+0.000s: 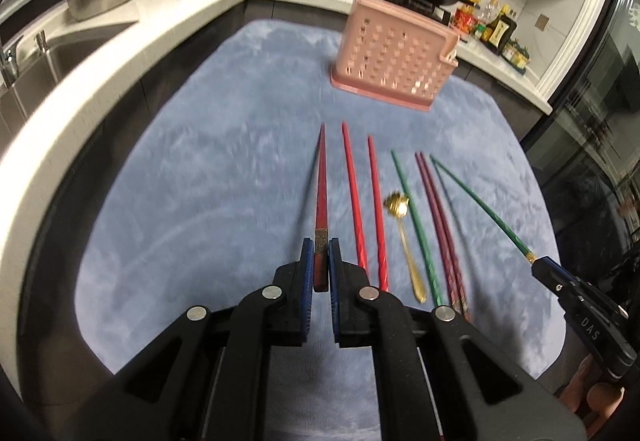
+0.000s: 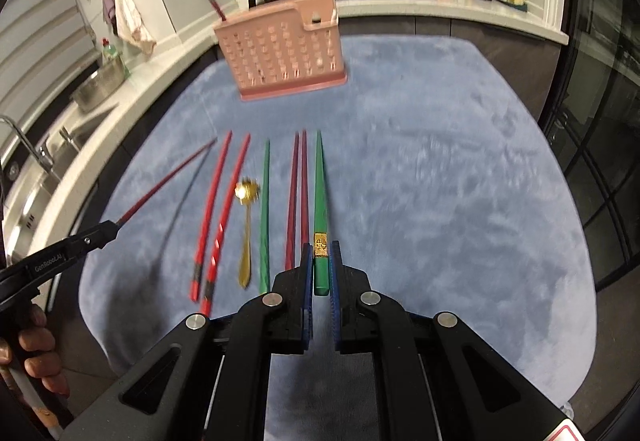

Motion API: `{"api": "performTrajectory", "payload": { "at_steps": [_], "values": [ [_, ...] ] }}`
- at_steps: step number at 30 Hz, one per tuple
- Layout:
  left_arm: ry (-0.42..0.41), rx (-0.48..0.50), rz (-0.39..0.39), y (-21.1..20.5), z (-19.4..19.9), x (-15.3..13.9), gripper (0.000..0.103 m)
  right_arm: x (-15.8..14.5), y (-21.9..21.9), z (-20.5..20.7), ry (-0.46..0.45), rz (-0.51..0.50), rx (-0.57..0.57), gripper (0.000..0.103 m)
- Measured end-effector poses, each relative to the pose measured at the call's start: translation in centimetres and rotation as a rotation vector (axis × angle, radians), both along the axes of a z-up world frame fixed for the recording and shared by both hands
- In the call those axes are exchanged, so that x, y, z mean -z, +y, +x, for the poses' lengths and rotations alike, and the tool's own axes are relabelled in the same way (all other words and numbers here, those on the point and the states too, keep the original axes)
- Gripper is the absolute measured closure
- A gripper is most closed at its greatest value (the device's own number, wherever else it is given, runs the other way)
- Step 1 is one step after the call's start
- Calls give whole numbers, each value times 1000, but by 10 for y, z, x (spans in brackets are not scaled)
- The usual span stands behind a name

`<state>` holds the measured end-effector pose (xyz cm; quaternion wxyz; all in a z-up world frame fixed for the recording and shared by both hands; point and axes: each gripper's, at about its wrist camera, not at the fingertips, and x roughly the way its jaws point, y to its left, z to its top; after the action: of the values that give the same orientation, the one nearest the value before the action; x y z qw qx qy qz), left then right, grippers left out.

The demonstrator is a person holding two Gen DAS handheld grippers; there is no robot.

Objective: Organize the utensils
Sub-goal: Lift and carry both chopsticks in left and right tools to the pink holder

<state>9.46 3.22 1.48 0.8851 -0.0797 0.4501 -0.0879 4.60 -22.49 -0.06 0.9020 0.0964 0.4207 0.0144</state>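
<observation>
Early in the sort, by the look of it. One dark red chopstick already standing in the pink perforated utensil holder (image 2: 282, 53) at the far end of the blue fleece-covered table (image 2: 440, 181); whether anything else is inside cannot be told.

Left gripper (image 1: 320, 261) jaws closed tight on the butt end of a dark red chopstick (image 1: 321, 181), tip pointing ahead toward the holder, shaft lifted clear of the cloth with its shadow just beside it. Right gripper (image 2: 321, 265) jaws likewise clamped on the thick end of a green chopstick (image 2: 320, 181), raised the same way.

Left lying on the cloth, in a rough row between the two held sticks: a pair of bright red chopsticks (image 2: 218, 209) with twisted grips, a gold spoon (image 2: 246, 229), a single green chopstick (image 2: 265, 209), and a pair of maroon chopsticks (image 2: 298, 193) lying touching each other. So six pieces waiting, two in hand, at least one put away. Likely next step: carrying both held sticks over to the holder and dropping them in tip first.

Readable writing: "GenRobot.AI" on the side of the left gripper in the right wrist view; "DAS" on the right gripper's body in the left wrist view. A gold emblem on the green chopstick's band, too small to read. Bottle labels on the far counter illegible.
</observation>
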Motion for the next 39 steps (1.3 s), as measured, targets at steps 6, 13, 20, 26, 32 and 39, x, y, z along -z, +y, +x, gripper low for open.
{"api": "performTrajectory", "payload": {
  "at_steps": [6,13,20,26,32,39],
  "values": [
    [-59,-11,-6,5,10,-32,96,-32,-10,9,-62,8,17,96],
    [-126,-14,-9,7,31,-68,96,-67,-22,23,-130,30,39,96],
    [-200,-19,-5,8,54,-102,96,-87,-34,41,-170,55,57,96],
    [-242,-18,-1,4,73,-123,96,-102,-39,56,-201,53,62,96],
    [-297,-17,-4,-1,92,-149,96,-126,-45,75,-249,72,60,96],
    [-399,-18,-17,-9,120,-193,96,-166,-53,107,-351,112,58,96]
  ]
}}
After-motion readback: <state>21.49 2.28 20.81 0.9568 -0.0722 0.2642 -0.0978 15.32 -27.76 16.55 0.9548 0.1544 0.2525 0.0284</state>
